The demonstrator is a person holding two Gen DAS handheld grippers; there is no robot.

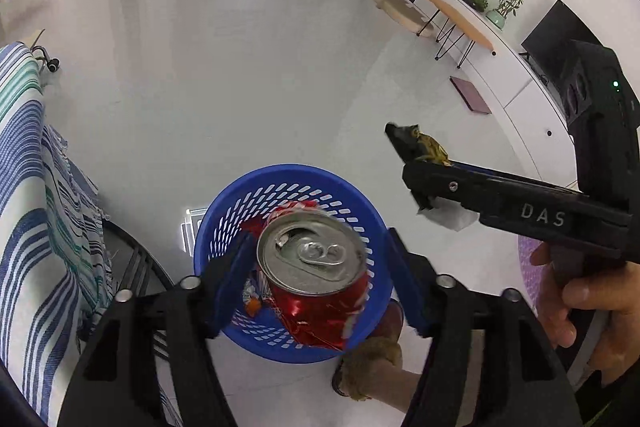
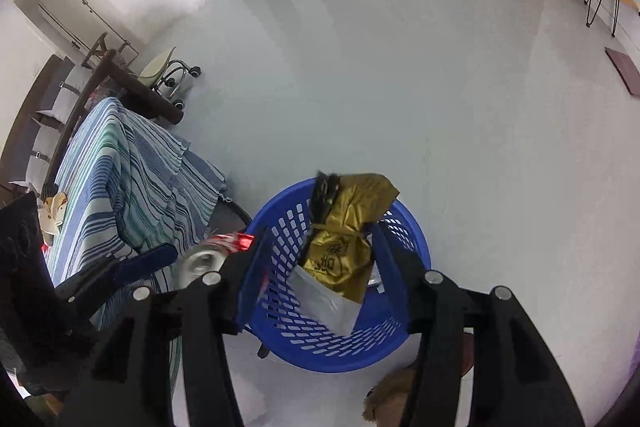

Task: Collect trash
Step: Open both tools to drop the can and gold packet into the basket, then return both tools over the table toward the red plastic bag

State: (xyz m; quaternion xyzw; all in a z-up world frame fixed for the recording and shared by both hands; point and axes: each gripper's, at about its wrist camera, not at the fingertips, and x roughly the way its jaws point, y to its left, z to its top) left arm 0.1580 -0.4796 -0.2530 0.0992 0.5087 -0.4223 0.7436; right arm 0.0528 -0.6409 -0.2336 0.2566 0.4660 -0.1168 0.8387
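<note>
A blue perforated basket (image 1: 372, 227) stands on the grey floor; it also shows in the right wrist view (image 2: 404, 343). My left gripper (image 1: 316, 267) is directly above the basket with a crushed red soda can (image 1: 316, 275) between its blue fingers; the left finger touches it, the right finger stands slightly off. My right gripper (image 2: 316, 251) is shut on a gold and black snack wrapper (image 2: 344, 239) with a silver inside, held over the basket. The right gripper also shows in the left wrist view (image 1: 416, 155), to the right of the basket.
A blue and green striped cloth (image 2: 132, 187) covers furniture to the left of the basket. A brown furry slipper on a foot (image 1: 372, 367) is beside the basket. Wooden side tables (image 1: 460, 23), a TV unit with plants and a rolling stool (image 2: 168, 75) stand farther off.
</note>
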